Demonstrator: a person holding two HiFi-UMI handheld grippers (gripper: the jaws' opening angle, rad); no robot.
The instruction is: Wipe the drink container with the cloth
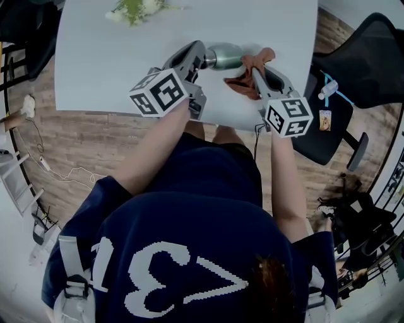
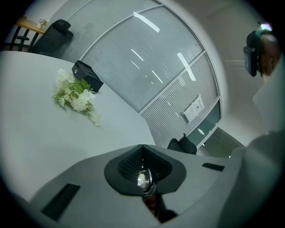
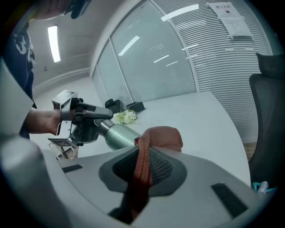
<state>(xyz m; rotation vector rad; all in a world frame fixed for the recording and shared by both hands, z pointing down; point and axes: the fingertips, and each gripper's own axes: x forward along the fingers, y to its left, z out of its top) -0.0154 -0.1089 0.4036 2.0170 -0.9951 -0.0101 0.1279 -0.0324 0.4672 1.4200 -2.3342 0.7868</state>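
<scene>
A grey-green metal drink container (image 1: pixel 224 55) lies level just above the white table (image 1: pixel 95 63). My left gripper (image 1: pixel 201 58) is shut on its narrow neck end; in the left gripper view only a shiny bit of the container (image 2: pixel 143 180) shows between the closed jaws. In the right gripper view the container (image 3: pixel 119 136) sticks out of the left gripper (image 3: pixel 84 118) toward me. My right gripper (image 1: pixel 255 68) is shut on a rust-coloured cloth (image 3: pixel 142 164). The cloth's bunched end (image 3: pixel 164 136) sits beside the container's free end, and the rest of the cloth (image 1: pixel 243 83) hangs below.
A bunch of white and green flowers (image 1: pixel 136 9) lies at the table's far side, with a black box (image 2: pixel 87 75) behind it. A black office chair (image 1: pixel 372 57) stands to the right of the table, with a small bottle (image 1: pixel 328 88) on its seat.
</scene>
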